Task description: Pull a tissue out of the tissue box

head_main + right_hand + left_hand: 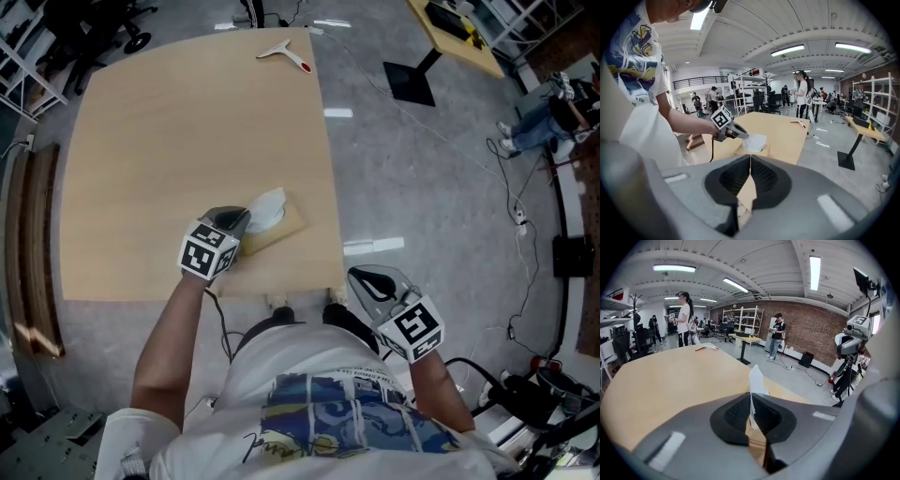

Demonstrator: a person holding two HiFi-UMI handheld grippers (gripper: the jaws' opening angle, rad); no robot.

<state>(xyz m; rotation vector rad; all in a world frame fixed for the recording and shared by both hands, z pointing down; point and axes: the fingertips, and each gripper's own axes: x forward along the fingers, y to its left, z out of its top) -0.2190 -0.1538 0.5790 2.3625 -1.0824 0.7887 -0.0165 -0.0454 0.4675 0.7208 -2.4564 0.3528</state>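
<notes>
From the head view I could not see the slot of the tissue box (278,233). The tissue (267,208) bunched over it, and the left gripper (246,217) with its marker cube covered the box's near left end. In the left gripper view the box was almost wholly hidden behind the jaws. Only a tan sliver showed in the gap below them, and I could not tell whether that was box or table. A small white tool with a red tip (284,53) lay at the table's far edge, too small for me to name.

The left gripper (751,397) had its jaws pressed together on the tissue (755,378). The thin white sheet stood upright from the pinch, with a pointed corner above the jaw tips. In the right gripper view the tissue (754,142) looked like a soft, crumpled white mound rising from the top of the box (765,151), its upper edge caught at the tip of the left gripper (745,136). Its lower part was inside the box and out of sight.

The box was a low tan carton sitting slightly askew near the front right corner of the wooden table (187,141).

The right gripper (354,275) hung just off the table's near edge — apart from the box. Its jaws (750,159) were closed tip to tip with nothing between them.
</notes>
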